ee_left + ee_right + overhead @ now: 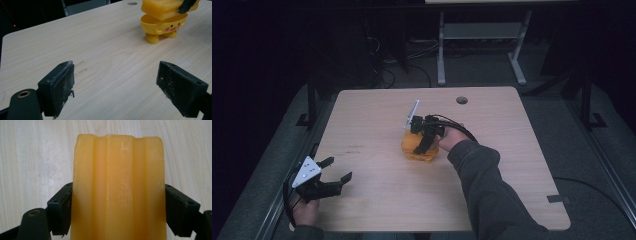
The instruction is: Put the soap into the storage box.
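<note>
Here, mid-frame, the right gripper [424, 134] clamps the yellow block [118, 187] over the duck cup [162, 27] — lower it squarely — the left gripper [329, 175] gapes empty, lower left.

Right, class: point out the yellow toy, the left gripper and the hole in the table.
yellow toy [162, 25], left gripper view, its lower body above the feet.
left gripper [337, 170], high view, between its open jaw tips.
hole in the table [462, 100], high view, its dark centre.
</note>
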A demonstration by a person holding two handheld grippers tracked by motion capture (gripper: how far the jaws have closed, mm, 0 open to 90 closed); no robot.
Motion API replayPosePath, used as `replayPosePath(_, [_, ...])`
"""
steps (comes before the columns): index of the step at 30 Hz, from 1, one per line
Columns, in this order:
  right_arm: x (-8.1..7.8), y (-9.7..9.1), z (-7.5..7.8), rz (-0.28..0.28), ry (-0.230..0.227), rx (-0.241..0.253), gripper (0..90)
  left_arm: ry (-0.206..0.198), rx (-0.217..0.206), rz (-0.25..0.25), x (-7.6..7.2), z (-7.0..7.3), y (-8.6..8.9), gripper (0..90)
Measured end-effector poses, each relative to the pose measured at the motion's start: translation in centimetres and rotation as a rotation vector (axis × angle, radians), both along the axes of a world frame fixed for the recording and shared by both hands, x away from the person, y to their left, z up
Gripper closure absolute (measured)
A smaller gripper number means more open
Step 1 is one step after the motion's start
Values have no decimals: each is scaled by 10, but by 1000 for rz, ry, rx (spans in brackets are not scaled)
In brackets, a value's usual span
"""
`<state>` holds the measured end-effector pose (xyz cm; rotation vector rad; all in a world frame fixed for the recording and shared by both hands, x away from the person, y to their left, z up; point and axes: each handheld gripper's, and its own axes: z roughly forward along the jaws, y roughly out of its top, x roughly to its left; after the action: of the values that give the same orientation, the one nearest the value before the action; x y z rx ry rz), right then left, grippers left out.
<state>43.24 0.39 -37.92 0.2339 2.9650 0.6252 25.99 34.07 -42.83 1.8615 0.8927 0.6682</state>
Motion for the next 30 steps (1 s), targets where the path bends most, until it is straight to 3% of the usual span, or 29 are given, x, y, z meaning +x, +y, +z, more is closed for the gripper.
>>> replayPosePath(9, [1,3,-8,-3,11,-27,203,2,-4,3,0,0,0,139])
replayPosePath(20, [3,-3,-13,-26,29,18,200,-1,3,0,0,0,0,139])
replayPosePath(30, [5,-3,-15,-41,52,19,187,0,-3,1,0,0,0,139])
